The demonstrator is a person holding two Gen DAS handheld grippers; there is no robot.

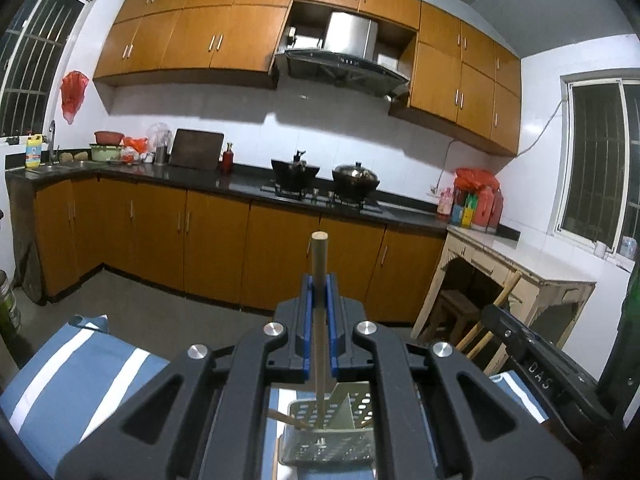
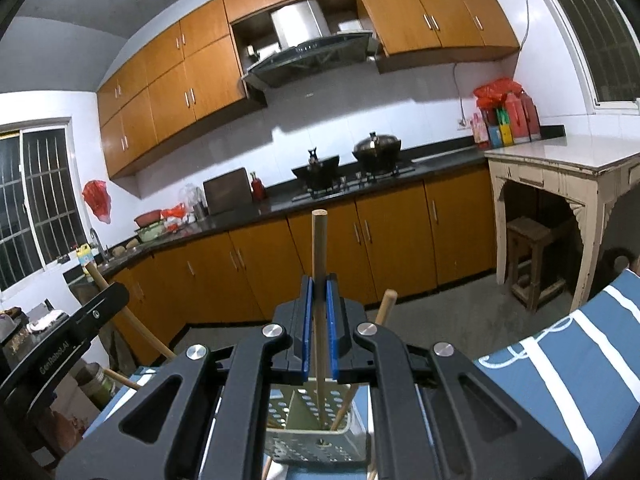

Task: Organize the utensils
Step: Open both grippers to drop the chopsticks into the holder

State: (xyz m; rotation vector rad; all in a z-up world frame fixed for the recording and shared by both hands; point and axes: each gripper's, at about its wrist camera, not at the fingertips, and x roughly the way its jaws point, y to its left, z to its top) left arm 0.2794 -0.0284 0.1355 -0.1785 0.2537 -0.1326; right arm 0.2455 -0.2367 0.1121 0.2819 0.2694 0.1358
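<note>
The left gripper (image 1: 319, 280) is clamped on a wooden stick (image 1: 319, 252), and the right gripper (image 2: 319, 282) likewise pinches another stick (image 2: 319, 240). Both stand upright over a perforated metal utensil holder (image 2: 316, 436) on the blue striped cloth (image 2: 560, 380). Other sticks already lean inside, so sorting looks well advanced, with these two still unreleased.
</note>
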